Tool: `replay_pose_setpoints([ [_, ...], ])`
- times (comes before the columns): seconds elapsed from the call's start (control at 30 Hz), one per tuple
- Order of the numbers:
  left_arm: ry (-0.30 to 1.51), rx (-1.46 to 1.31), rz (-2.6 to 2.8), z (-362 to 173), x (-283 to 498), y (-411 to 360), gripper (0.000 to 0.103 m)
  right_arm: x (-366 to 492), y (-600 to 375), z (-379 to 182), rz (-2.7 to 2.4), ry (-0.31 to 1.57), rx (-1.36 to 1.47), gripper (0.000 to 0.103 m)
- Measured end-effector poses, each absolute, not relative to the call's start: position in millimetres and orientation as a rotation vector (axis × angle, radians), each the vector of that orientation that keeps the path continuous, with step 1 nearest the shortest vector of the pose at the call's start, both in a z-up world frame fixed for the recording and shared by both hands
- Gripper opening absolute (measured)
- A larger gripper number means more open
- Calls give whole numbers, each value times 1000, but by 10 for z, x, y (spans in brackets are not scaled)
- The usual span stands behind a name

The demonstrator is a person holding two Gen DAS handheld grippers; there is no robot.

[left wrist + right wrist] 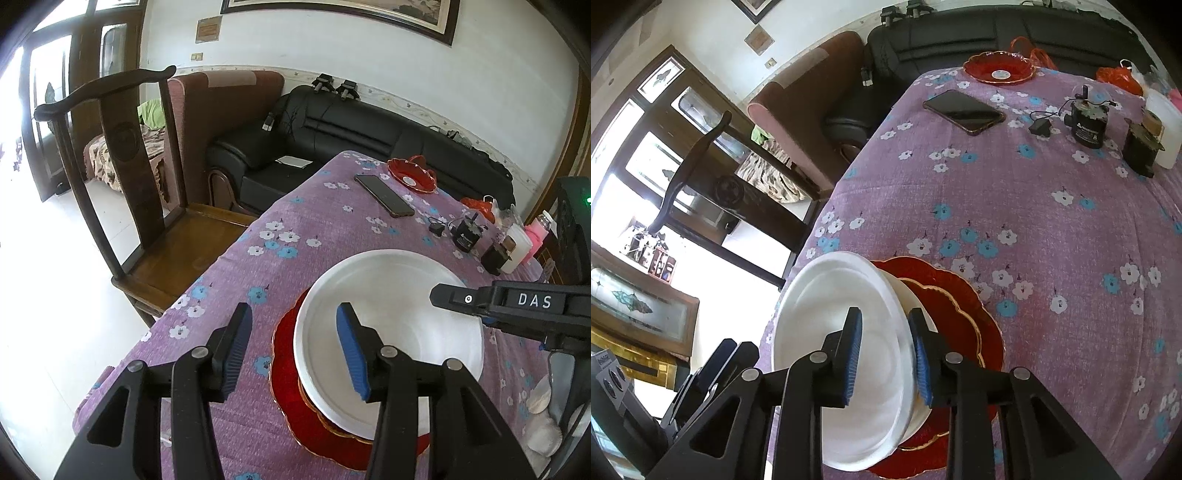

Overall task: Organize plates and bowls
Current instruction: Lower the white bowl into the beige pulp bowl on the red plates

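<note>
Right claw grips the white bowl's rim between its pads, above red plates on the tabletop; left claw hangs wide open, empty, straddling the near rim.

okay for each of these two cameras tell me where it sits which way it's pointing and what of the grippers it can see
Left wrist: sits on the left gripper, above the near table edge, facing the sofa; its open fingers straddle the white bowl rim; the right gripper enters from the right.
Right wrist: sits on the right gripper, looking along the table; its fingers bracket the bowl's rim.
Shared: bowl, red plate, phone.
</note>
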State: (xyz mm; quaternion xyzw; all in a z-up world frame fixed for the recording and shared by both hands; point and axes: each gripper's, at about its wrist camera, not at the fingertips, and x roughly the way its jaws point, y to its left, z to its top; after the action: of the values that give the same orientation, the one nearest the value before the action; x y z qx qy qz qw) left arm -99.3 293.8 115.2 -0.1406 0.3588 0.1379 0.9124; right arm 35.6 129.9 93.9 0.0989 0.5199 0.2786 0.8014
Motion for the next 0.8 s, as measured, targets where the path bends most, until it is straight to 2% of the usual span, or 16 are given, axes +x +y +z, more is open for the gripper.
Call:
replay_pose_setpoints([
  [0.2, 740, -294, 287, 1147, -1026, 2935, 47, 309, 1246, 981, 601, 1101, 227, 32],
  [0.37, 740, -293, 290, 1131, -1084, 2927, 56, 216, 1193, 1046, 599, 1072, 219, 36],
  [0.8, 748, -286, 295, 1099, -1246, 2866, 56, 29, 1080, 1050, 605, 1053, 211, 39],
])
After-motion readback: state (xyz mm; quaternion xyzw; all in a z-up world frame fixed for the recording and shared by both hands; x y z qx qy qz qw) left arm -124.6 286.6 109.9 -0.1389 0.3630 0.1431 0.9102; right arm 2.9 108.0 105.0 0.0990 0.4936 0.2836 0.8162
